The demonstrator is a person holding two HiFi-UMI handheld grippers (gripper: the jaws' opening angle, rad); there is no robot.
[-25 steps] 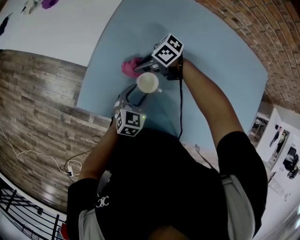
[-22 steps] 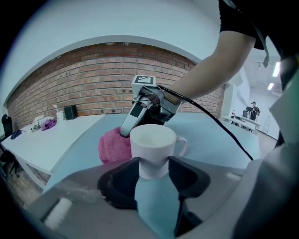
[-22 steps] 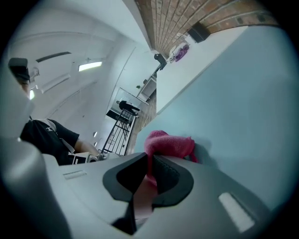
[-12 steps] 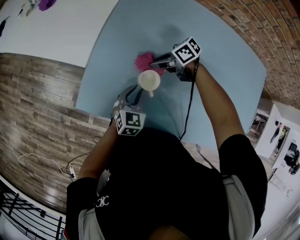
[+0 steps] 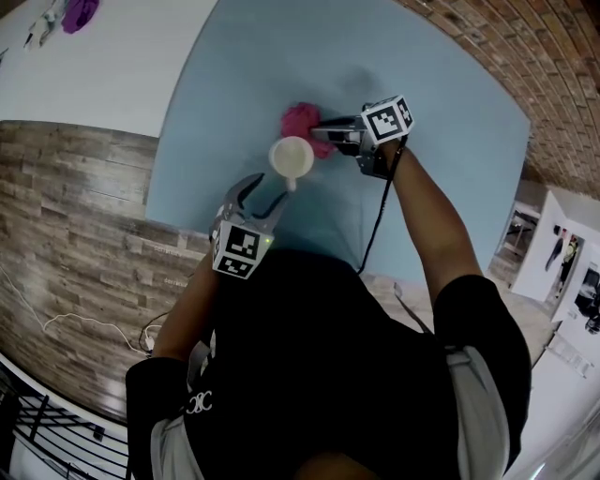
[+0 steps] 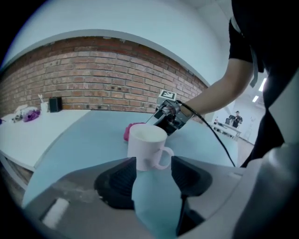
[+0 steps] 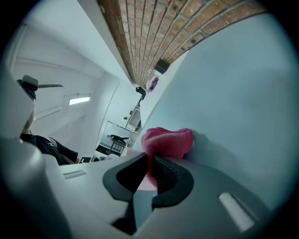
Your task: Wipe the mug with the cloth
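Observation:
A white mug (image 5: 292, 157) stands upright on the pale blue table (image 5: 450, 112), its handle (image 6: 163, 156) turned toward me. My left gripper (image 5: 262, 192) sits just short of the mug (image 6: 145, 147). Its jaws have just been opening and now stand wide, with nothing between them. A pink cloth (image 5: 302, 125) lies bunched right behind the mug. My right gripper (image 5: 323, 131) reaches in from the right and is shut on this cloth (image 7: 168, 140); the fold is pinched between the ribbed pads. From the left gripper view the cloth (image 6: 128, 130) peeks out behind the mug, beside the right gripper (image 6: 168, 116).
A black cable (image 5: 375, 216) hangs from the right gripper across the table. A brick wall (image 5: 525, 56) borders the table's far side. Beyond its left edge, a white surface carries a purple item (image 5: 80, 13) and small objects (image 6: 28, 113). Wood flooring (image 5: 66, 216) lies below.
The right gripper carried the cloth from the mug's left side round behind it to the right. The mug's handle swung toward me. The left gripper drew back slightly with its jaws wider.

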